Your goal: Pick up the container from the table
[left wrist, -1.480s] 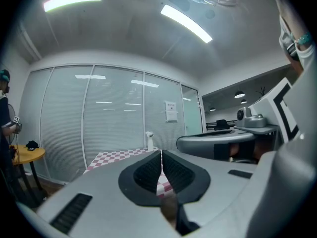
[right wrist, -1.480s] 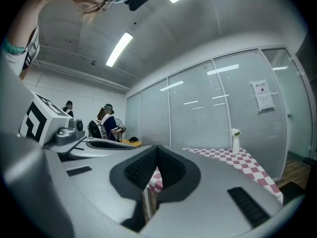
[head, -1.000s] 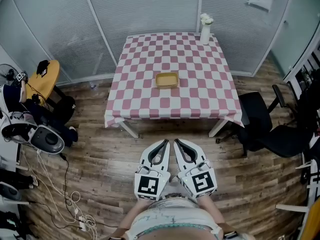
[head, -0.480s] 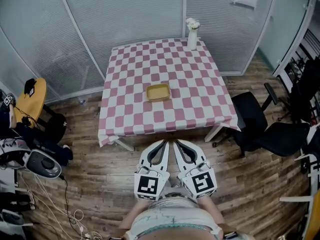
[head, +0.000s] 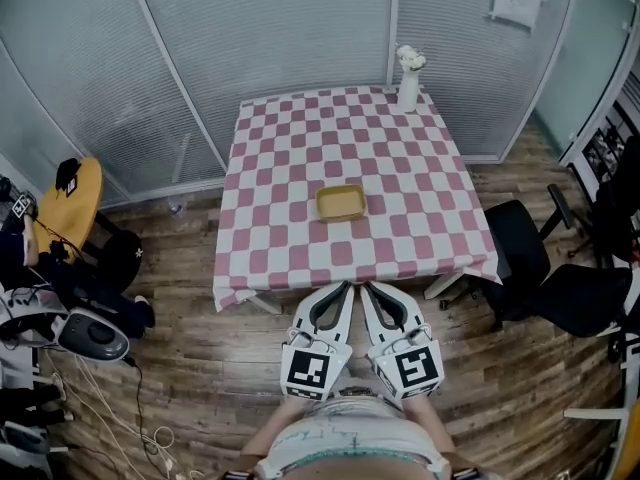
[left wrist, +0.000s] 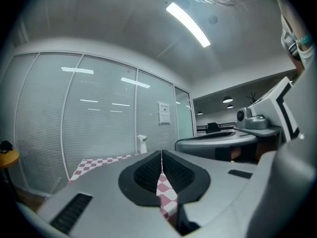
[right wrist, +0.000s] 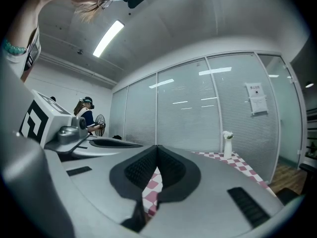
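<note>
Nearest me: left tool (head: 343, 290) and right tool (head: 368, 290), side by side in front of my waist, tips just short of table (head: 262, 268) edge. Both have jaws pressed together, nothing between them. Mid-table: shallow yellow container (head: 340, 202), alone on pink-checked cloth, well apart from both tools. Far corner: white vase (head: 408, 76). My reading: task barely begun; reach, opening, grasp and lift all left.

I'm in an office room: blind-covered glass partitions (head: 280, 38) behind the checkered table (head: 290, 238), a black office chair (head: 520, 253) right of it, loose cables (head: 155, 433) to its left.
</note>
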A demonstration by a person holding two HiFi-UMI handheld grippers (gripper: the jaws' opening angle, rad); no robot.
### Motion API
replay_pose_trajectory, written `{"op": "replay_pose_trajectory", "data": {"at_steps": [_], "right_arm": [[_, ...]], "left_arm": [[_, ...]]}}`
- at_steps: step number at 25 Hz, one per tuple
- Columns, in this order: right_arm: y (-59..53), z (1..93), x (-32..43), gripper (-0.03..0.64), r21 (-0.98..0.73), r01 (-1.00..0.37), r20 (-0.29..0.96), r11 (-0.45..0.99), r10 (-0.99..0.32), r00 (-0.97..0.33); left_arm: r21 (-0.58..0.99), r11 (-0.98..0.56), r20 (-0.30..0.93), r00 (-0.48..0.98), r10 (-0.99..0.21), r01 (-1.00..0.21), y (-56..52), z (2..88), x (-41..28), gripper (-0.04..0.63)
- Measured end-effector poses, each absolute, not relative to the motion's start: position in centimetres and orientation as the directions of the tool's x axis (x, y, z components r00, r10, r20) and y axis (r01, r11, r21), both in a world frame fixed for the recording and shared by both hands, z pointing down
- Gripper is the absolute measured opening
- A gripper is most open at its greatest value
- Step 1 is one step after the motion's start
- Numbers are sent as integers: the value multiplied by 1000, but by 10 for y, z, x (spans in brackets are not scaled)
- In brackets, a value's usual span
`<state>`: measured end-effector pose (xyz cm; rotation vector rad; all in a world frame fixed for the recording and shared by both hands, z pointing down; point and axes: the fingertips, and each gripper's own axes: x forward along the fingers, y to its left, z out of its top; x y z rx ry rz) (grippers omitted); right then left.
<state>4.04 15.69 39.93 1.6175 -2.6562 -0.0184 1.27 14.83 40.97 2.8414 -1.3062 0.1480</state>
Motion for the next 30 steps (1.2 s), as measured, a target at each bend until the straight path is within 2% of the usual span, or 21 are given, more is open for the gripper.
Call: {"op": "replay_pose_trajectory", "data": {"at_steps": [19,30], "right_arm": [[122,410,-20,-6,68,-897,52,437,-899,-434],[101,412,-37,-6,94,-872,77,480,-877,-475]], "left_arm": [[-4,-669,91,666,-741,-744,115,421,-47,18],[8,-638,110,635,-765,-770,98,427,-64,18]]}}
